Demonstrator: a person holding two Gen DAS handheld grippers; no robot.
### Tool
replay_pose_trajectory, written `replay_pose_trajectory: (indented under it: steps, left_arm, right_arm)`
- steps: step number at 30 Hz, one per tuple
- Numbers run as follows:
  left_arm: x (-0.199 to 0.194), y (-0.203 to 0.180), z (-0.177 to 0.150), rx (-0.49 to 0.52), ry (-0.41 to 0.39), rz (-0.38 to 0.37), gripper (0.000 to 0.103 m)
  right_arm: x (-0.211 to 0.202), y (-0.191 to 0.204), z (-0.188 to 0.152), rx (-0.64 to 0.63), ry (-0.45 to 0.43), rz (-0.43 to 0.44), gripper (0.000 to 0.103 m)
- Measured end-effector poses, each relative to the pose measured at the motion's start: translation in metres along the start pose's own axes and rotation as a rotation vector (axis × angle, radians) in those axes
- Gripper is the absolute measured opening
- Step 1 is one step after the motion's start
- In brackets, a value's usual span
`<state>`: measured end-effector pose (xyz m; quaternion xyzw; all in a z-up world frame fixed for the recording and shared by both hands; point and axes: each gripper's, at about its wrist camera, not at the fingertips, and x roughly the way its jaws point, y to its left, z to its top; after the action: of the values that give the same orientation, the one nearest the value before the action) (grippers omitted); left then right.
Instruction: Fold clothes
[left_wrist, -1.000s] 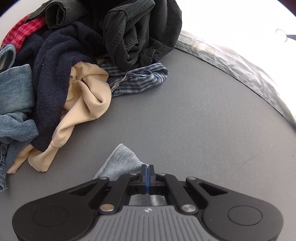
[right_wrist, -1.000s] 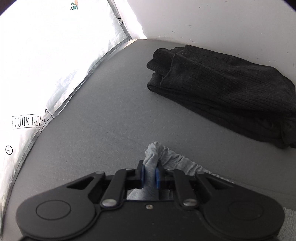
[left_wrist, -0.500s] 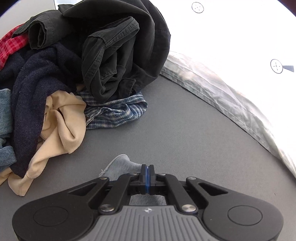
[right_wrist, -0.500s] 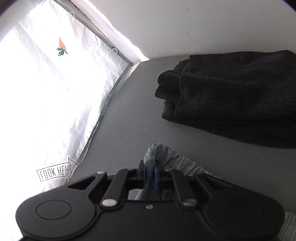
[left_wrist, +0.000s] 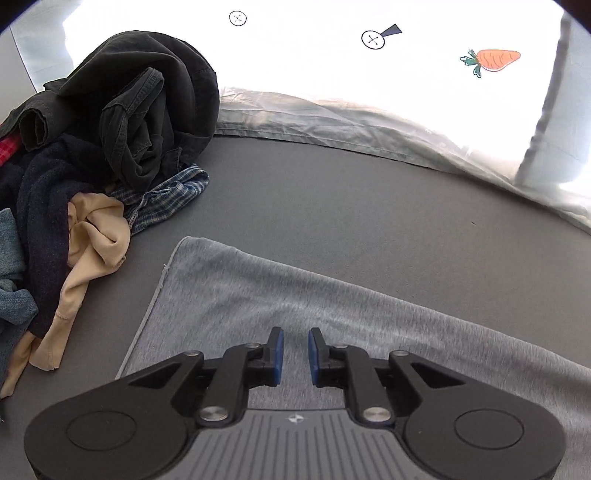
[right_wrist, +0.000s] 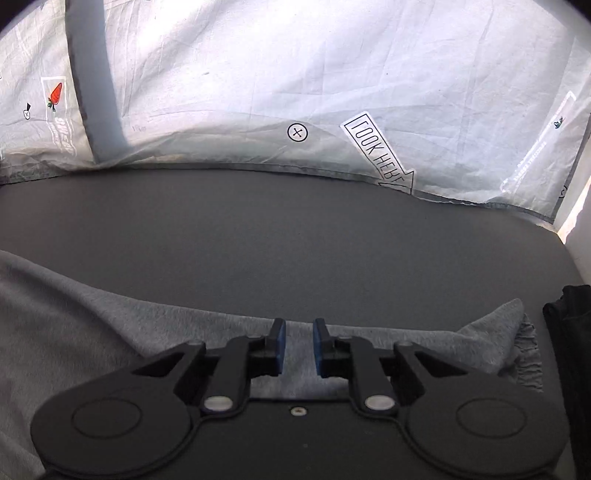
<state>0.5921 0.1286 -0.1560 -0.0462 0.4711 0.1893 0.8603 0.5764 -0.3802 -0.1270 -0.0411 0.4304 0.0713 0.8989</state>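
While both claws gape, the grey garment (left_wrist: 332, 306) lies flat beneath them.

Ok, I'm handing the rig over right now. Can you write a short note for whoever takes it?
Left gripper: jaws have just been opening, nothing between them; it hangs over the light grey knit garment.
Right gripper: jaws have just been opening too, the cloth released; it hangs over the same garment's far edge.
Things: the grey garment lies spread on the dark grey table. The pile of unfolded clothes sits at its left. A folded black knit piece lies at its right.
Done: the grey garment is laid out.
Left: fold it, then work through the pile.
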Motion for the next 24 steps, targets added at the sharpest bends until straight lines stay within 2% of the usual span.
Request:
replay_pose_trajectory:
  steps: [4, 7, 11, 14, 16, 17, 18, 19, 20, 24]
  left_arm:
    - [-0.007, -0.01, -0.032, 0.024, 0.043, -0.011, 0.023]
    - [-0.008, -0.015, -0.05, 0.044, 0.065, 0.002, 0.024]
    - [-0.014, -0.016, -0.06, 0.044, 0.079, -0.005, 0.029]
    - [-0.014, -0.015, -0.062, 0.035, 0.072, 0.014, 0.036]
    - [-0.015, -0.012, -0.059, 0.018, 0.09, 0.015, 0.038]
    - [-0.017, -0.011, -0.059, 0.01, 0.099, 0.01, 0.038]
    - [-0.022, -0.01, -0.06, 0.007, 0.098, 0.005, 0.038]
    - [-0.026, -0.009, -0.062, 0.004, 0.098, -0.001, 0.039]
    - [-0.031, -0.01, -0.064, 0.005, 0.098, -0.006, 0.042]
    - [-0.059, -0.023, -0.089, 0.079, 0.101, -0.035, 0.047]
  right_arm:
    - [0.017, 0.041, -0.014, -0.073, 0.101, 0.135, 0.016]
    - [0.043, 0.048, -0.017, -0.097, 0.135, 0.111, 0.016]
    - [0.062, 0.036, 0.001, -0.047, 0.109, 0.104, 0.014]
    - [0.084, 0.019, 0.015, 0.037, 0.076, 0.068, 0.014]
    - [0.09, 0.007, 0.025, 0.109, 0.065, 0.027, 0.02]
    - [0.082, 0.002, 0.026, 0.139, 0.039, 0.014, 0.021]
    - [0.074, -0.003, 0.025, 0.17, 0.009, 0.004, 0.028]
    - [0.061, -0.009, 0.02, 0.211, -0.02, -0.006, 0.04]
    - [0.048, -0.015, 0.013, 0.247, -0.044, -0.017, 0.045]
    - [-0.011, -0.046, -0.046, 0.37, -0.063, -0.136, 0.048]
